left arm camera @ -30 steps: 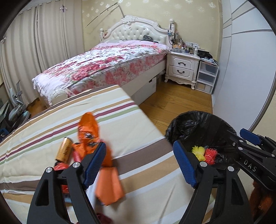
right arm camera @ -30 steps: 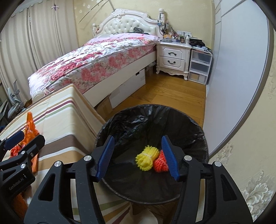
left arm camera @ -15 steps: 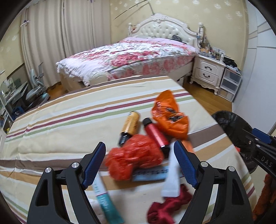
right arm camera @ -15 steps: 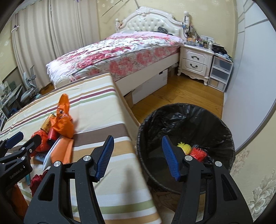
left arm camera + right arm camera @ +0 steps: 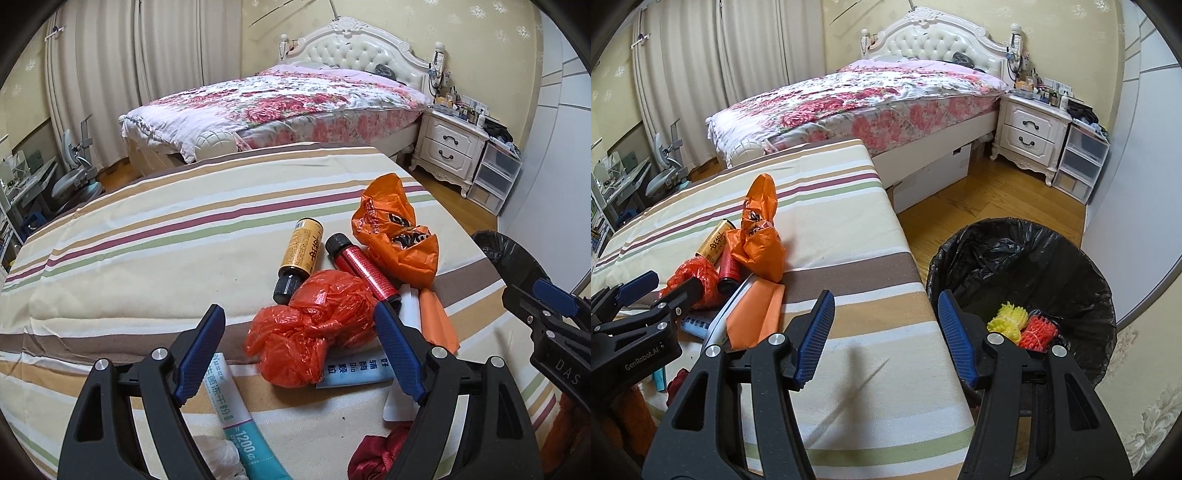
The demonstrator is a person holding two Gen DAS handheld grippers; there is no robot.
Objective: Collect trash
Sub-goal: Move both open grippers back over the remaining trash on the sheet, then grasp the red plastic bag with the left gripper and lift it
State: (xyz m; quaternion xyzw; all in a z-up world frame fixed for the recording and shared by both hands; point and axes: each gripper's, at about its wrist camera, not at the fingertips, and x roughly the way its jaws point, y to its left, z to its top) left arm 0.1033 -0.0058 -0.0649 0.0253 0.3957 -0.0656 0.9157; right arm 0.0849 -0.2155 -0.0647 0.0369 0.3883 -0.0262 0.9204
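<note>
We see the striped mattress (image 5: 155,236) filling most of the left wrist view, with a heap of trash lying on its near right part. Beside the mattress, on the wooden floor, stands the bin with a black liner (image 5: 1027,266); at its bottom lie a yellow net (image 5: 1006,320) and a red net (image 5: 1038,331), touching each other.

On the mattress, the orange plastic bag (image 5: 397,236) lies farthest back in the heap. Nearer to us sits the crumpled red plastic bag (image 5: 314,332), resting on a pale blue packet (image 5: 356,371). Between the two bags lie the amber bottle (image 5: 301,254) and the red bottle (image 5: 360,267), both on their sides, close together with black caps. A folded orange sheet (image 5: 437,321) lies to the right of the red bottle, a teal tube (image 5: 232,413) stretches toward the bottom edge, and a dark red cloth (image 5: 376,458) sits at the lower right.

Our left tongs (image 5: 301,354) hang over the heap, spread wide, the red plastic bag showing between the fingers but not pinched. Our right tongs (image 5: 886,336) are spread too, holding nothing, above the mattress edge next to the bin.
</note>
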